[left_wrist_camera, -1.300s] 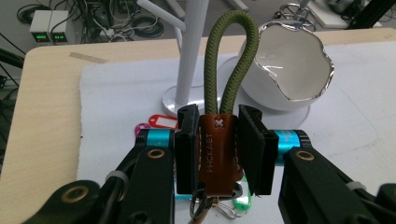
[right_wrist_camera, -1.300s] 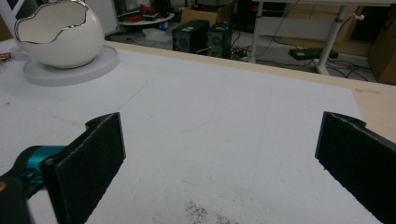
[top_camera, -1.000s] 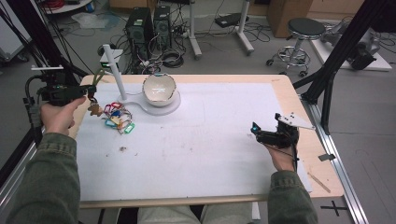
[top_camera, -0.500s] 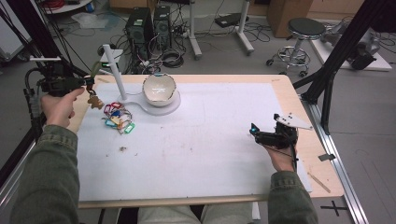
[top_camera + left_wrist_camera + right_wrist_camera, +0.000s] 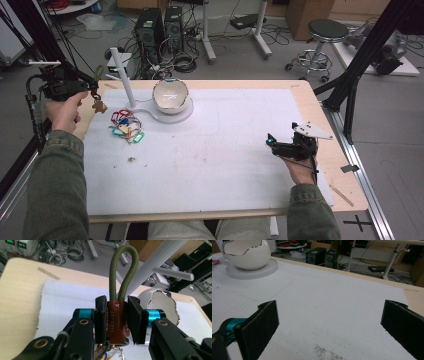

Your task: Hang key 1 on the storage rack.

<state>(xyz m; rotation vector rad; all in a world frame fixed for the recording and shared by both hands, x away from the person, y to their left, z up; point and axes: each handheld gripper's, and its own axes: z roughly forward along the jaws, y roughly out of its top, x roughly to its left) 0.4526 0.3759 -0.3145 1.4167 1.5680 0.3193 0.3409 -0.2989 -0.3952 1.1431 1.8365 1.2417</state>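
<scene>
- Presently catalogued, item one: a keychain (image 5: 117, 322) pinched in your left gripper (image 5: 117, 320). You held it by a brown leather tab stamped with pale lettering and a small cross-stitch near its top edge; both black pads pressed flat against the tab's sides.
- Loop: an olive-green cord (image 5: 123, 270) rose from the top of the tab in a tall, narrow arch, round in section and tightly woven.
- Hardware: a metal ring and a thin wire end showed below the tab, partly hidden behind the jaws. In the high view a small brown charm (image 5: 99, 106) dangled beneath your left gripper (image 5: 92, 90).
- Location: you held the keychain in the air above the left edge of the table (image 5: 320, 100), near the white stand's upright post (image 5: 122, 75) and apart from the mat surface.
- Item two: a heap of coloured key tags (image 5: 125, 125), red, blue, green and yellow among them, lay on the white mat (image 5: 225, 150) just right of and below the keychain.
- Item three: a white egg-shaped bowl (image 5: 170, 95) with a jagged silver-edged rim sat on the stand's round base (image 5: 172, 116), beyond the heap.
- Item four: your right gripper (image 5: 270, 141) rested low at the mat's right side, well apart from the keychain. Its jaws stood spread wide with nothing between the pads (image 5: 262, 327), only bare mat with a few dark crumbs (image 5: 324, 352).
</scene>
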